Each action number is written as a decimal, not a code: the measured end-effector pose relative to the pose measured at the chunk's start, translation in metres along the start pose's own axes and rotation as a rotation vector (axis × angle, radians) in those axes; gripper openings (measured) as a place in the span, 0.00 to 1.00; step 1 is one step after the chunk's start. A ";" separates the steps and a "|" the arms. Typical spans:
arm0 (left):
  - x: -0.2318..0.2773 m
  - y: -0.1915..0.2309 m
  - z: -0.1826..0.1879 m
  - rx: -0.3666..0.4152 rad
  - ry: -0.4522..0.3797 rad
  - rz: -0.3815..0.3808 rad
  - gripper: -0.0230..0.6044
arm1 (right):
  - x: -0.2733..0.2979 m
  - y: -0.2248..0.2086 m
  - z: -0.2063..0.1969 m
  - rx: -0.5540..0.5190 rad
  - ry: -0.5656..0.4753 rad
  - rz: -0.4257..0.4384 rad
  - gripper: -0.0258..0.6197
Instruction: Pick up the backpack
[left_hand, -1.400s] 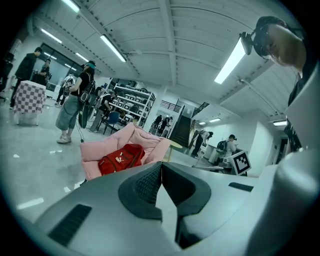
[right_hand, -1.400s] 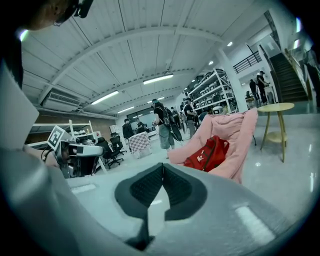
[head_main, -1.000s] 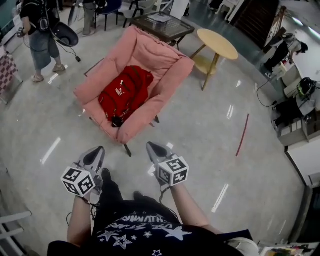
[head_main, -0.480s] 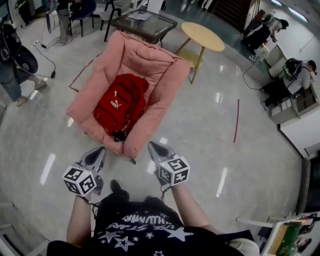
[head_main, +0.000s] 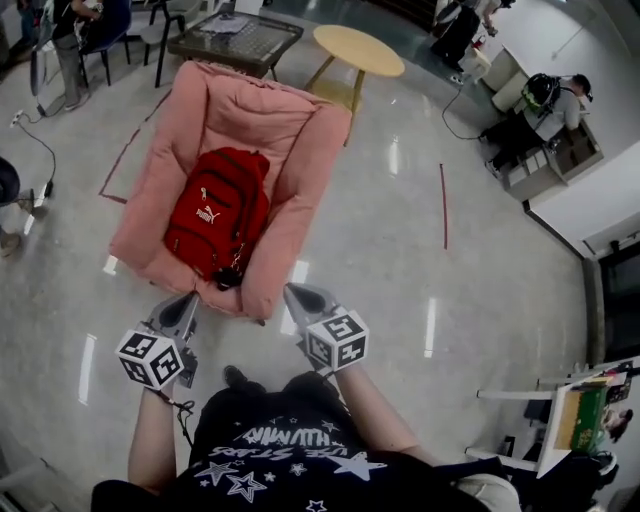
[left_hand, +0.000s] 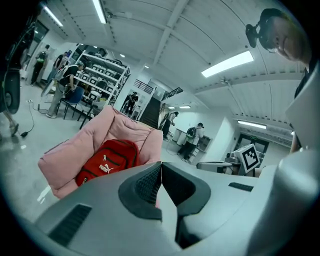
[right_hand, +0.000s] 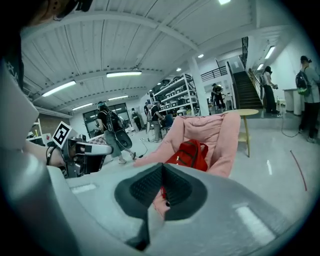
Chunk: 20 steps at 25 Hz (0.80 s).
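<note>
Item: red backpack (head_main: 217, 218). Location: seat of pink armchair (head_main: 305, 140), flat against cushion.
Handling (judged): soft fabric, limp, moderate weight, not fragile.
Suggested hold: top loop or shoulder strap.
Left tool (head_main: 188, 303), right tool (head_main: 297, 294): both closed, empty, near armchair's front edge, clear of backpack.

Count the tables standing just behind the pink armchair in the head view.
2. A dark square table stands behind the back of the pink armchair, and a round wooden table stands to the right of it. Furniture at the room's edges may be cut off.
</note>
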<state>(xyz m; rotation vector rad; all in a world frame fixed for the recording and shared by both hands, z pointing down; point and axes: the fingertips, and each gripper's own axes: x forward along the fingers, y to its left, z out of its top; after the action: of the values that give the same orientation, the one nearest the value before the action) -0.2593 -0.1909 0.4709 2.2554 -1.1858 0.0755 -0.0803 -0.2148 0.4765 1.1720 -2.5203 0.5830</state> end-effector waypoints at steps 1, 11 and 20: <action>0.003 0.003 0.001 0.003 0.004 -0.009 0.05 | 0.000 -0.002 -0.001 0.004 0.002 -0.014 0.04; 0.045 0.041 0.015 -0.003 0.033 0.001 0.05 | 0.028 -0.042 -0.008 0.076 0.022 -0.095 0.04; 0.097 0.074 0.041 -0.012 0.069 0.092 0.05 | 0.110 -0.099 0.010 0.126 0.067 -0.028 0.04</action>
<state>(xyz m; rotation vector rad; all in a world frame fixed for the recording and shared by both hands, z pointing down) -0.2664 -0.3154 0.5015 2.1699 -1.2492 0.1800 -0.0725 -0.3493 0.5381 1.2075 -2.4377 0.7702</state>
